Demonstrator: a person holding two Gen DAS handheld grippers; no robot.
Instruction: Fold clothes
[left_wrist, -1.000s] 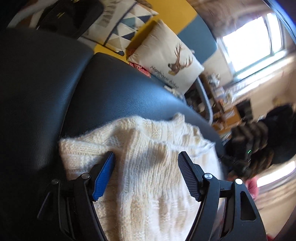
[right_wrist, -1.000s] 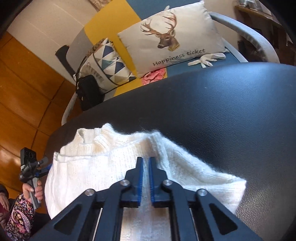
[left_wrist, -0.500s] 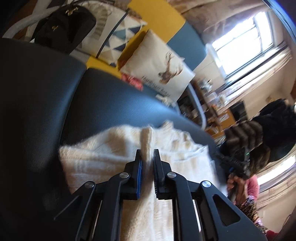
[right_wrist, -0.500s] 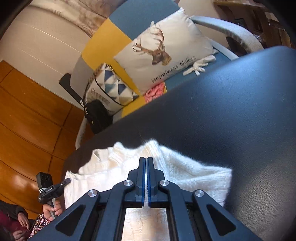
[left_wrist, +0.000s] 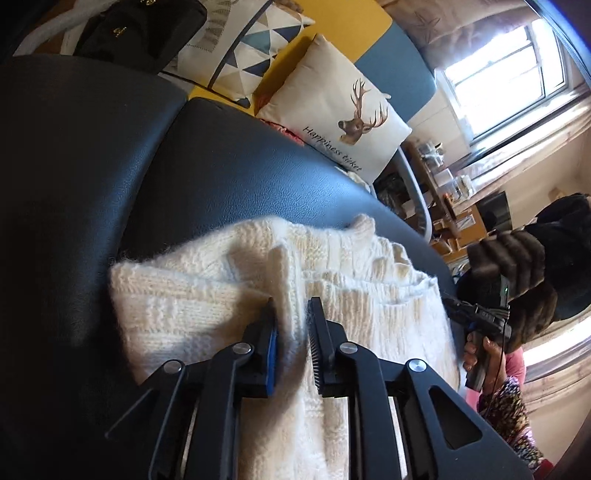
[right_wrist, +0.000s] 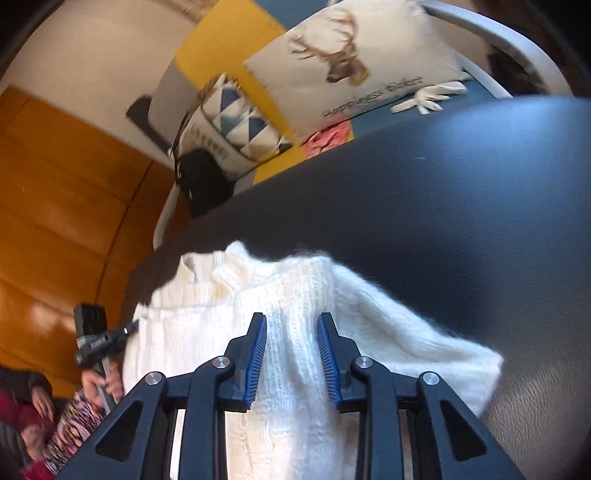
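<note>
A cream knitted sweater (left_wrist: 229, 291) lies folded on a black padded surface (left_wrist: 221, 173), both grippers angled down onto it from its near side. The left gripper (left_wrist: 291, 314) pinches a raised ridge of knit between its narrowly parted jaws, which are easing apart. The right gripper (right_wrist: 291, 332) stands with jaws opening, wool between them but the pads clear of it. Behind, a deer cushion (left_wrist: 332, 114) leans on a sofa; a hand (right_wrist: 98, 384) grips a handle at the sweater's edge.
</note>
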